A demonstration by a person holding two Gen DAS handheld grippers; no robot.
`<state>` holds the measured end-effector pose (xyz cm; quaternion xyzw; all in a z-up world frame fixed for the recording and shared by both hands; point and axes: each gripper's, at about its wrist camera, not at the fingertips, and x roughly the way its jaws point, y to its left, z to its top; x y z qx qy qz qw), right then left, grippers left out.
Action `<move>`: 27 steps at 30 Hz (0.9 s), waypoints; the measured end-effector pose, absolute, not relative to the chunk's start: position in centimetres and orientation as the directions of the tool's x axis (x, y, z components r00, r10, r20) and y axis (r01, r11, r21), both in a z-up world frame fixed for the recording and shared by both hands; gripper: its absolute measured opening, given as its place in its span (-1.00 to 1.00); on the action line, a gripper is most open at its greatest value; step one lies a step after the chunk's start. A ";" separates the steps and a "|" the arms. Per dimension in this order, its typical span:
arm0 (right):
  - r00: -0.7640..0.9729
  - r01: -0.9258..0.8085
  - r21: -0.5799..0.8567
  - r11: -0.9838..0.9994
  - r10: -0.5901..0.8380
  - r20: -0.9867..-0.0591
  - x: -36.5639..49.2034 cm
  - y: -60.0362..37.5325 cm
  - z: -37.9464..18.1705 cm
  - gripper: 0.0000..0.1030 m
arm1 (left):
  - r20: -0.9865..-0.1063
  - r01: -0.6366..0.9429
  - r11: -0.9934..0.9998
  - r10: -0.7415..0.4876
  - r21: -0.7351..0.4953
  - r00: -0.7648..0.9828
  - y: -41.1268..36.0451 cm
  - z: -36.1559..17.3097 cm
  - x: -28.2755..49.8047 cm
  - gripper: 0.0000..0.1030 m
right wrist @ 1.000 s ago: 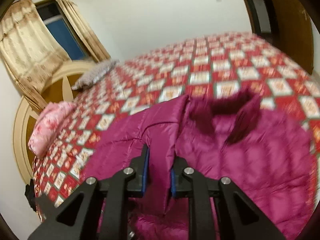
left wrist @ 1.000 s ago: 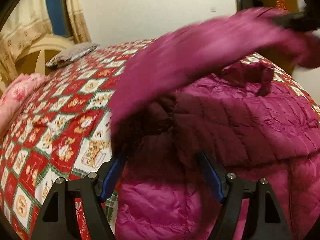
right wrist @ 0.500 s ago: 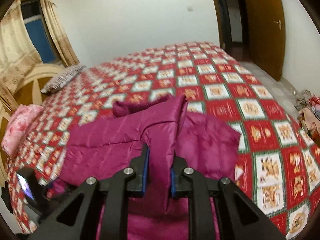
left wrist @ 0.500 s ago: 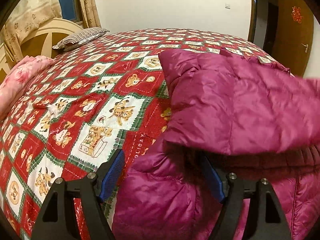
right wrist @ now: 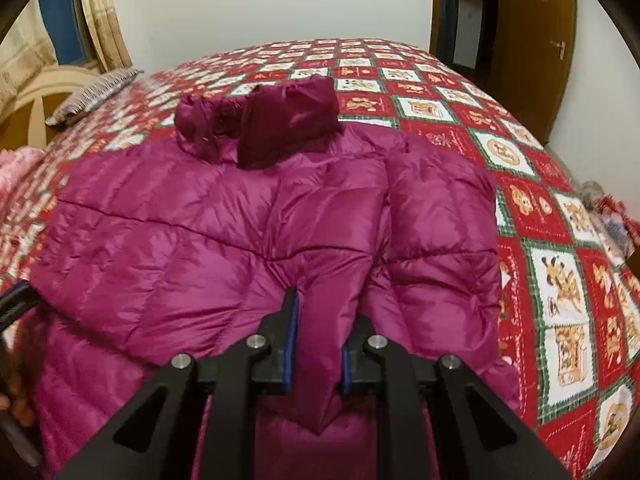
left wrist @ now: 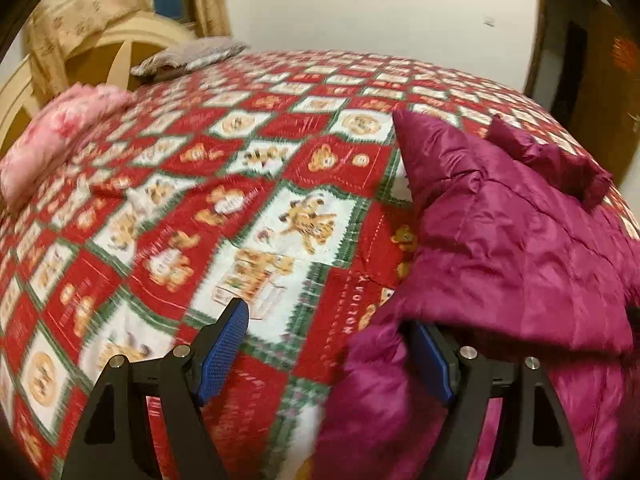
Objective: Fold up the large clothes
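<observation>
Right gripper (right wrist: 316,344) first: its blue pads are clamped tight on a narrow fold of the magenta quilted down jacket (right wrist: 224,232), most likely the end of a sleeve, which sits pinched between them and pokes out below. That sleeve runs forward across the jacket's front, so this reads as the sleeve being laid inward over the body.

Over to the left gripper (left wrist: 332,354): jaws standing wide, gripping nothing. The far blue pad (left wrist: 430,360) is tucked against the jacket's puffy edge, while the near pad (left wrist: 222,350) hangs over bare bedding. The fabric is beside it, not squeezed.

Outward now: the jacket lies spread on the red-and-white patchwork bedspread printed with teddy bears (right wrist: 556,276), collar and dark inner lining (right wrist: 280,124) at the far end. A grey striped pillow (right wrist: 92,94) rests by the curved headboard, and a pink floral quilt (left wrist: 60,132) is bundled at the bed's edge. A brown wooden door (right wrist: 532,40) stands beyond.

To do this well, I'd say bring the sleeve down flat and straight along the jacket's front before letting go; down fabric springs back, so press it to settle. The free left gripper could pin the shoulder edge so the body doesn't drag sideways
</observation>
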<state>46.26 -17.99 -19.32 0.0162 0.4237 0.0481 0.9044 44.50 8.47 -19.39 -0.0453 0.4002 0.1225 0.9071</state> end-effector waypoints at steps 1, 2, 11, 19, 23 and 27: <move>0.641 -0.073 0.061 0.995 0.094 -0.762 46.2 -18.0 -19.4 -0.61 | -0.723 -0.251 0.968 0.183 0.013 0.666 8.8 -18.7 44.1 0.54; 0.644 -0.074 0.059 0.996 0.093 -0.760 46.2 -17.9 -19.4 -0.61 | -0.715 -0.245 0.970 0.171 0.000 0.678 9.0 -18.2 44.0 0.54; 0.651 -0.082 0.099 0.992 0.129 -0.748 45.8 -18.2 -19.5 -0.60 | -0.672 -0.264 0.964 0.182 -0.022 0.718 8.0 -14.0 46.7 0.54; 0.666 -0.117 0.102 0.988 0.154 -0.730 45.7 -17.5 -19.3 -0.58 | -0.749 -0.258 0.964 0.215 0.061 0.627 10.0 -17.3 42.4 0.54; 0.668 -0.150 0.100 0.984 0.176 -0.723 46.0 -16.7 -19.3 -0.53 | -0.696 -0.234 0.972 0.152 -0.024 0.702 10.1 -14.2 42.5 0.54; 0.663 -0.164 0.106 0.981 0.189 -0.724 46.5 -16.0 -19.2 -0.53 | -0.607 -0.213 0.977 0.159 -0.017 0.778 7.1 -10.4 47.5 0.54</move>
